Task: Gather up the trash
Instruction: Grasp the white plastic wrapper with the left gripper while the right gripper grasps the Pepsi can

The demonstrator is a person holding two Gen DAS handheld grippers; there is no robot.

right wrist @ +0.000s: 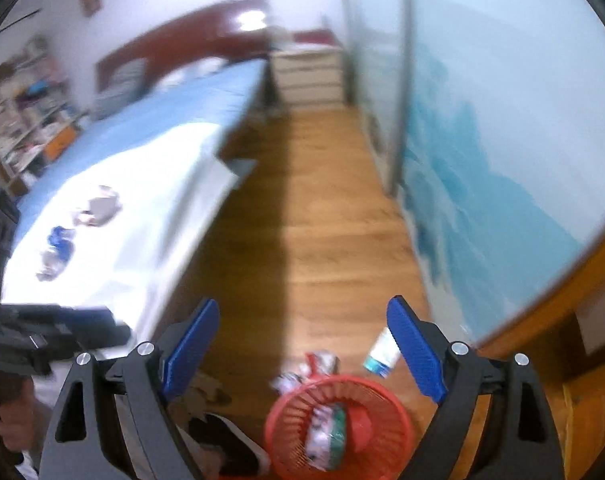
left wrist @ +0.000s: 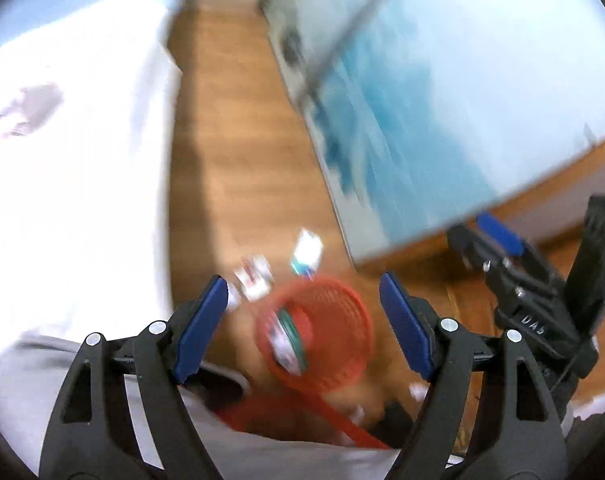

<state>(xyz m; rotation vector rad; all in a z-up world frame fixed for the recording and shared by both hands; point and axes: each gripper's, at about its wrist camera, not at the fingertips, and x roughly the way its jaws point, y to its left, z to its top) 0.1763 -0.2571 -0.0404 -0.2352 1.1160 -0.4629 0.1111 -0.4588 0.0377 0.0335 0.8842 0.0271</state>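
Hovering above the red basket (right wrist: 336, 426), both the left hand-held gripper (left wrist: 302, 320) and right hand-held gripper (right wrist: 302, 354) are standing wide open, holding nothing. Wrappers (right wrist: 322, 362) and a white tube (right wrist: 382, 354) are lying on the floor just beyond the basket; a hasty reach is risking tipping it and spilling the collected trash.

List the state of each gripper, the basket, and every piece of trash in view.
Left gripper: open, empty.
Right gripper: open, empty.
Red basket: upright on the floor, wrappers inside.
Tube: lying on the floor, outside the basket.
Crumpled wrapper: on the floor beside the basket rim.
Blue wrapper: lying on the bed.
Grey wrapper: lying on the bed.
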